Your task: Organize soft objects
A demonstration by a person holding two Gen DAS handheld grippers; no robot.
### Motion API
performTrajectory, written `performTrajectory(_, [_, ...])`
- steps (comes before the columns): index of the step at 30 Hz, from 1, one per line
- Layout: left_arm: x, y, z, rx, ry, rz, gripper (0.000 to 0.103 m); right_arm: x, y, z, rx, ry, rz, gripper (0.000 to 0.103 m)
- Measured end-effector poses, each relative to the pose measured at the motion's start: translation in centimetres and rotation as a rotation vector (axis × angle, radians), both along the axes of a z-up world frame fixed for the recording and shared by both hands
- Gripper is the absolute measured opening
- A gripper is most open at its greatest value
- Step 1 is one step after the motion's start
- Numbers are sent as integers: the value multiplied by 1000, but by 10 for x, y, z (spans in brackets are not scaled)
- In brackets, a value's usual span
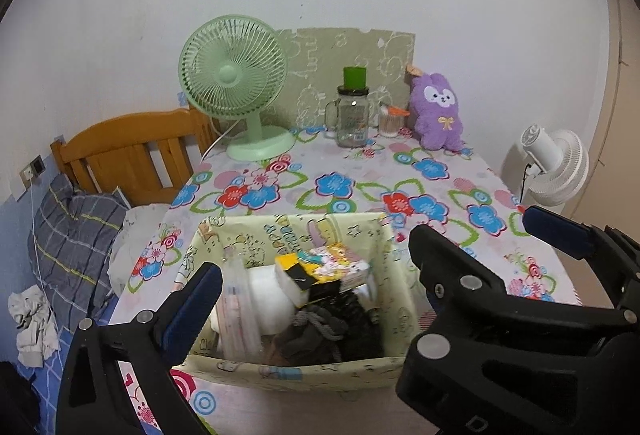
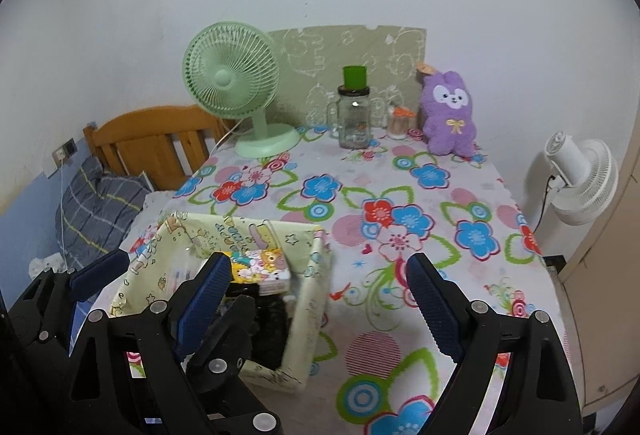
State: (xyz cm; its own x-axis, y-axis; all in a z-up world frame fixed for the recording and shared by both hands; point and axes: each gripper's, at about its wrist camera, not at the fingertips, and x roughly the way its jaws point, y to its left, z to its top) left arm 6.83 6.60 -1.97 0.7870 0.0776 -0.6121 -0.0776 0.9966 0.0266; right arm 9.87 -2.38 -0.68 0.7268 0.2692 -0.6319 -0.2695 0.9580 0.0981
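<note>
Two grippers held low over a flowered surface [image 1: 344,191], both with jaws spread wide and nothing between them. From the left wrist view: left gripper [image 1: 316,267] directly above a pale yellow fabric bin [image 1: 288,371], its jaws straddling the bin's width. Inside the bin: a colourful cartoon-printed packet [image 1: 340,267] on top, a white roll-like item [image 1: 268,299] toward the left, dark grey and black soft pieces [image 1: 328,331] toward the near right corner. Right gripper [image 1: 568,235] seen here from the side, just right of the bin, over bare cloth.

From the right wrist view: right gripper [image 2: 316,291] over the open stretch of surface right of the bin [image 2: 308,295], left gripper [image 2: 132,271] partly covering the bin's contents, only the packet [image 2: 264,267] and some black material clearly seen. Bin's right outer wall visible only here; its full interior only from the left wrist.

At the far edge in both views: purple plush rabbit [image 1: 438,111], upright against the wall at the back right corner, well apart from the bin. Beside it a small jar of cotton swabs [image 1: 390,123], a glass mug jar [image 1: 352,119] with a green cup [image 1: 355,77] on its lid, and a green desk fan [image 1: 236,83]. White fan [image 2: 580,183] beyond the right edge; wooden headboard [image 1: 136,151] and plaid pillow [image 1: 76,235] to the left, with crumpled white cloth [image 1: 30,327] on the bed seen only from the left wrist.
</note>
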Motion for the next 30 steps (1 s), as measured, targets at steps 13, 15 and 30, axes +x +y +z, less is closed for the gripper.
performTrajectory(13, [-21,-34,27,10,-70,-25,103,-29,-50,30,33,-84,-89,95])
performTrajectory(15, [-24,-39,31,16,-77,-25,103,-33,-59,34,37,-96,-101,97])
performTrajectory(30, [-49,-57,57,50,-159,-15,103,-68,-104,63,55,-193,-174,98])
